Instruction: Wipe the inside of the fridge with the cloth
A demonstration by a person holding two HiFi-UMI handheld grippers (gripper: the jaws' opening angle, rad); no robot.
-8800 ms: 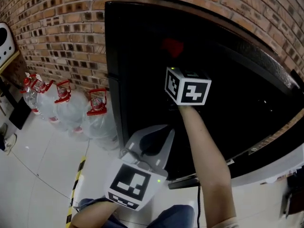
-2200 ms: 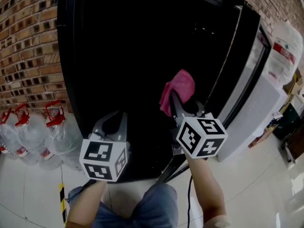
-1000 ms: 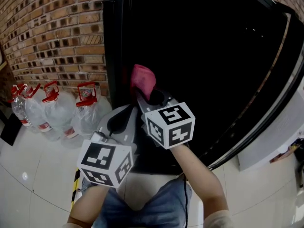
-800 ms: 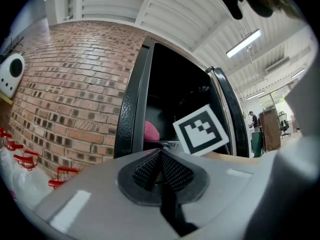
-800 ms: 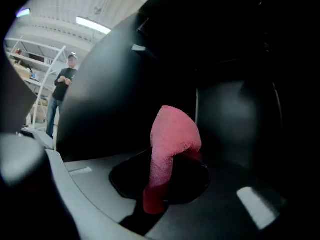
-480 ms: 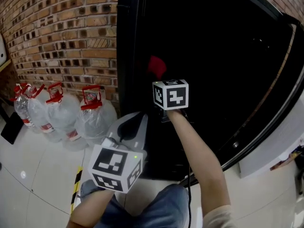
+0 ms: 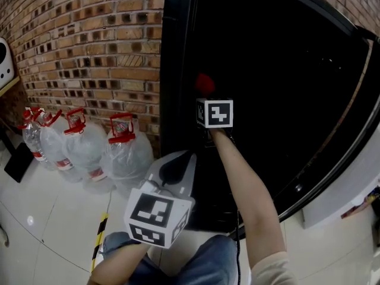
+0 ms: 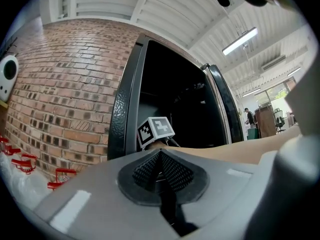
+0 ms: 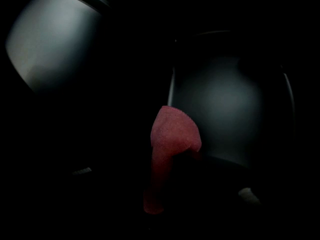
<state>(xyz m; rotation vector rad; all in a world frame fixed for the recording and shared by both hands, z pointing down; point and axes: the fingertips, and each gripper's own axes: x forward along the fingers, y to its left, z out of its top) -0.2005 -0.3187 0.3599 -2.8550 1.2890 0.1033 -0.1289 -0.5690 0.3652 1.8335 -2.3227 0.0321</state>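
I can read no words, brands or numbers on any of my feeds. The only signs are the black-and-white square markers on the left cube of my left gripper and on the right cube of my right gripper. They are plain patterns with no letters. The water bottles by the brick wall carry red-and-white labels, but their print is too small for me to make out.

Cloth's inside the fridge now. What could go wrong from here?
The cloth sits in the right tongs by a narrow fold, so rubbing might pull it free. The fridge interior is very dark, so spots could be missed or the tongs might knock something unseen.
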